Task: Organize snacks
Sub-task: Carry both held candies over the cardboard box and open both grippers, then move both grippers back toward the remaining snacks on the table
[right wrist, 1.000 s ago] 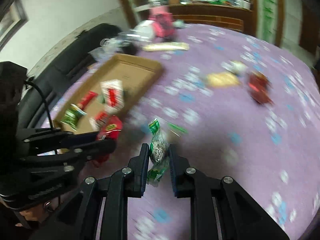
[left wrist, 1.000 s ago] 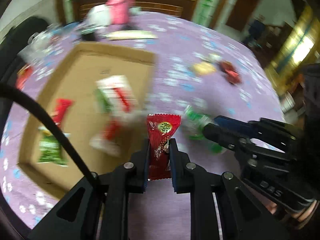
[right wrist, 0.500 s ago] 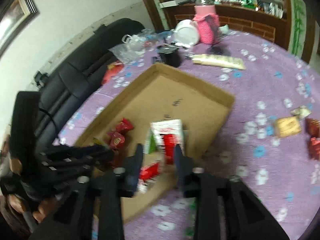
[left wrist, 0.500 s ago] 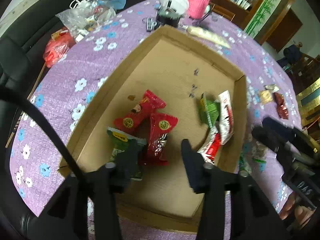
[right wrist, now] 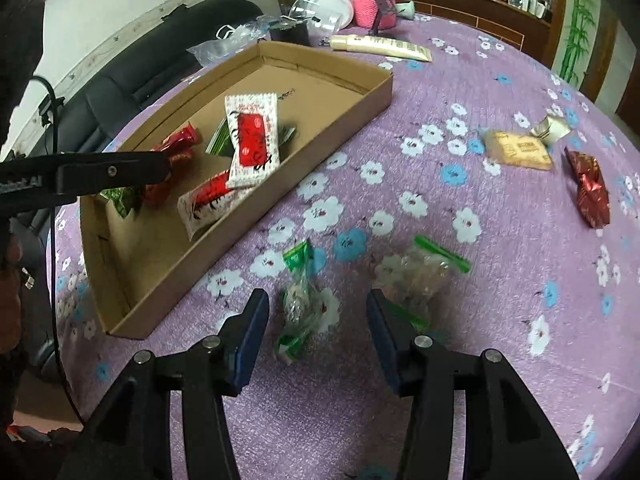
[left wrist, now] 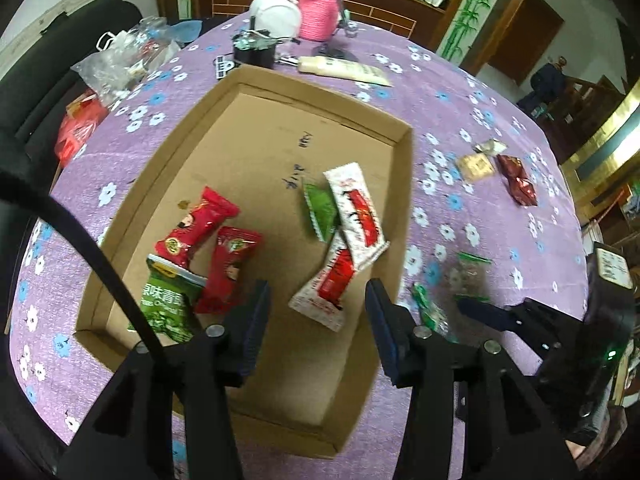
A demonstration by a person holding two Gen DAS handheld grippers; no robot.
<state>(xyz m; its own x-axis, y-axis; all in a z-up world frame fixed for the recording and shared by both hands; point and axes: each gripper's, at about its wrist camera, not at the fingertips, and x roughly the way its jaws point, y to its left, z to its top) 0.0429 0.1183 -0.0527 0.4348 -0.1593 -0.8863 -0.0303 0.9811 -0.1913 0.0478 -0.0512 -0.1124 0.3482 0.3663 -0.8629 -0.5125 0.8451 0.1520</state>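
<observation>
You face a round table under a purple floral cloth (left wrist: 460,92). Far left: a black sofa (right wrist: 132,76) against a white wall (right wrist: 108,4). Far: a wooden sideboard (left wrist: 392,8).

Left wrist view: cable (left wrist: 86,248) crosses green packet (left wrist: 170,304), hiding part of its print. Clear bags (left wrist: 448,300) at lower right blurred, contents unreadable. Right wrist view: left gripper (right wrist: 116,170) covers red packets (right wrist: 172,160) in the box (right wrist: 352,92). Tan packet (right wrist: 518,150) text, upper right, too small to read.
</observation>
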